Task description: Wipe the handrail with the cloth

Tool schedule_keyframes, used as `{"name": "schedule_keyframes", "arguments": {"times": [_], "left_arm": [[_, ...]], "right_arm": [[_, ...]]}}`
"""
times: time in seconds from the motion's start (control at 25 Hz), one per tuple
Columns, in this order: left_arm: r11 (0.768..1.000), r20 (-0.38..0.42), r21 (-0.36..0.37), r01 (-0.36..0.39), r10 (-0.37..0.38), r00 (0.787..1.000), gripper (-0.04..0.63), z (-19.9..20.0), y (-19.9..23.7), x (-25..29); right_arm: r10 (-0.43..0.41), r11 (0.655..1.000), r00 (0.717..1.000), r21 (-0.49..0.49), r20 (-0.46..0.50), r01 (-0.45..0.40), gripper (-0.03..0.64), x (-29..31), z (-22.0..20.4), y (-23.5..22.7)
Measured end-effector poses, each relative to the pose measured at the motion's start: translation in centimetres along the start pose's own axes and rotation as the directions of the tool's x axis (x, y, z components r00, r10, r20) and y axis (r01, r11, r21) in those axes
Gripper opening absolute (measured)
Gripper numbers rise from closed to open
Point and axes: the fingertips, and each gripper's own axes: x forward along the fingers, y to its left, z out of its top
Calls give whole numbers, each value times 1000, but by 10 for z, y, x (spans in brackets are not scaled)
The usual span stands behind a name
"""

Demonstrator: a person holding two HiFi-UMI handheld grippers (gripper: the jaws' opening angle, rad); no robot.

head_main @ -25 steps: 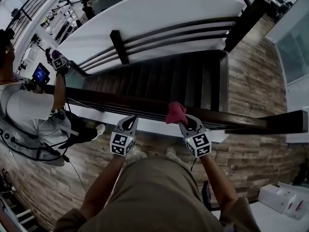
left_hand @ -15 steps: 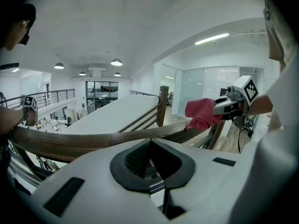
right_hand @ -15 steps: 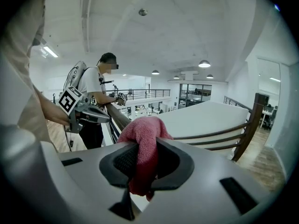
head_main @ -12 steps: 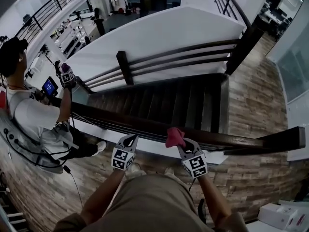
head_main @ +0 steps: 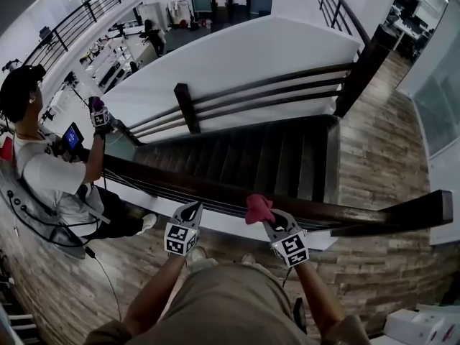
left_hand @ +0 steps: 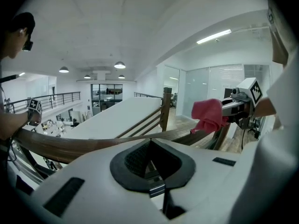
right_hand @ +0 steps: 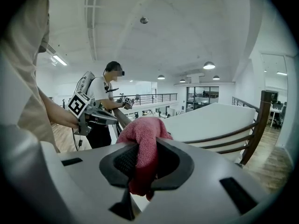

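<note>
A dark wooden handrail (head_main: 215, 187) runs across the head view above the stairwell, from the person at left to the post at right. My right gripper (head_main: 267, 220) is shut on a pink cloth (head_main: 256, 208), whose bunched top rests at the rail's near edge. In the right gripper view the cloth (right_hand: 142, 143) hangs pinched between the jaws. My left gripper (head_main: 191, 211) sits just left of it, shut with nothing in it, its tip close to the rail. From the left gripper view the rail (left_hand: 93, 143) passes ahead and the cloth (left_hand: 208, 115) shows at right.
A second person (head_main: 50, 171) stands at the rail's left end, holding up a gripper (head_main: 98, 115) and a small screen. Dark stairs (head_main: 251, 157) drop below the rail. A second railing (head_main: 251, 95) and white wall lie beyond. White boxes (head_main: 424, 325) sit at bottom right.
The view has tilted up, showing more of the far hall. Both grippers stay at the rail, the right one holding the cloth slightly further left along it.
</note>
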Motion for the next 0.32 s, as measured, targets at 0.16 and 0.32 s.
{"name": "schedule_keyframes", "arguments": {"times": [0.16,0.32], "left_arm": [[1000,4,-26,-17,17,1000,17,-5,-26,2],[998,-15,-60,-36,35,999,17,-22,-52,-6]], "right_arm": [[13,1000,1000,1,3,-13,71,-19,-11,-11],[47,999,999,6,-10,-47,71,-39,-25,-5]]}}
